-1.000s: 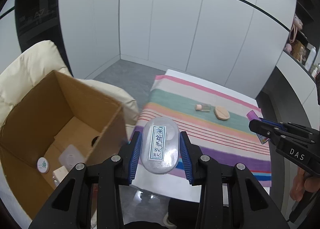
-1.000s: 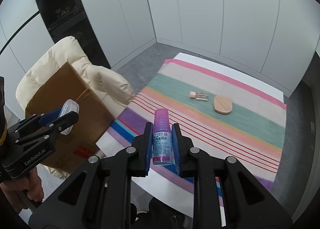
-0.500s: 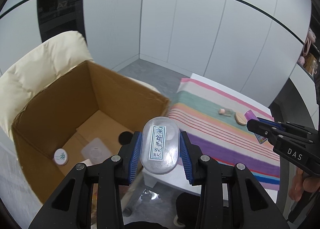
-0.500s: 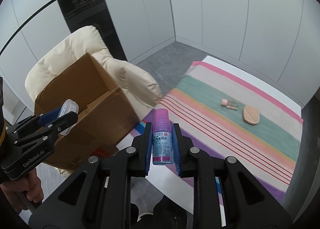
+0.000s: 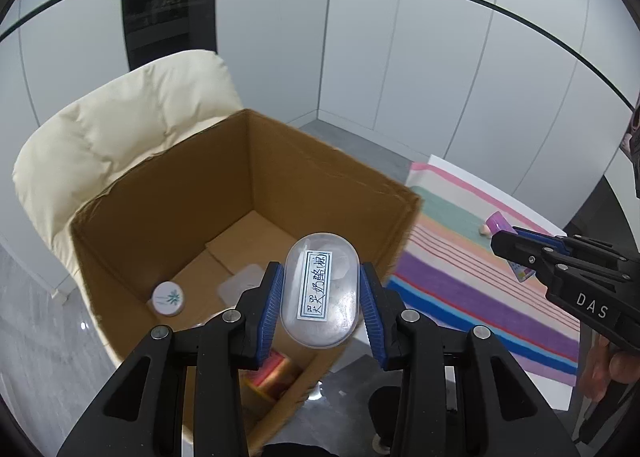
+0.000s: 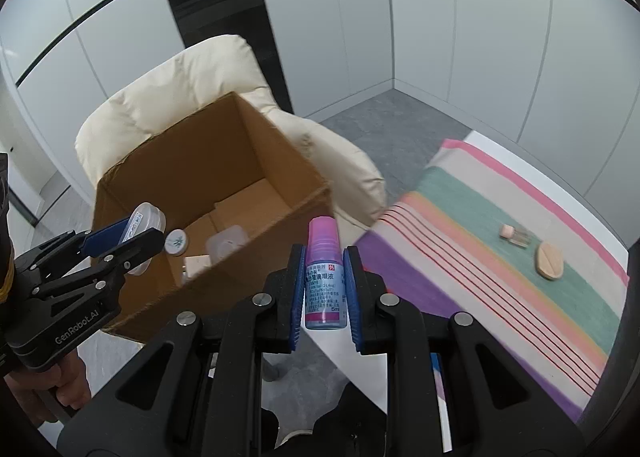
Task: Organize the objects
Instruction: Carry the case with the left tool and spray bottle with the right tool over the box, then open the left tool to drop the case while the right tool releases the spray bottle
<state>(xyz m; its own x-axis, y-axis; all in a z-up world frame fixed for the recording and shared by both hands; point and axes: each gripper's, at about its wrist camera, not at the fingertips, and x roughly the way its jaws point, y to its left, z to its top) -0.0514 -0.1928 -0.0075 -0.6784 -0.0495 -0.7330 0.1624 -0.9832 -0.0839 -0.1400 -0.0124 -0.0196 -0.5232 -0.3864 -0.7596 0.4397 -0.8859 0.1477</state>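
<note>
Left tongs (image 5: 320,297) clamp a clear case (image 5: 319,295), right tongs (image 6: 323,277) a dropper bottle (image 6: 323,281), hiding box (image 5: 160,217) contents.

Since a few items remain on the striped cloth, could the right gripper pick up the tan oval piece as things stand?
Probably not yet: the right gripper is shut on the eye-drop bottle, so its jaws are occupied. Nothing lies between it and the tan oval piece on the striped cloth.

Cream padded chair (image 5: 120,129) beneath the box, white wall panels (image 5: 420,57), grey floor (image 6: 384,113).
</note>
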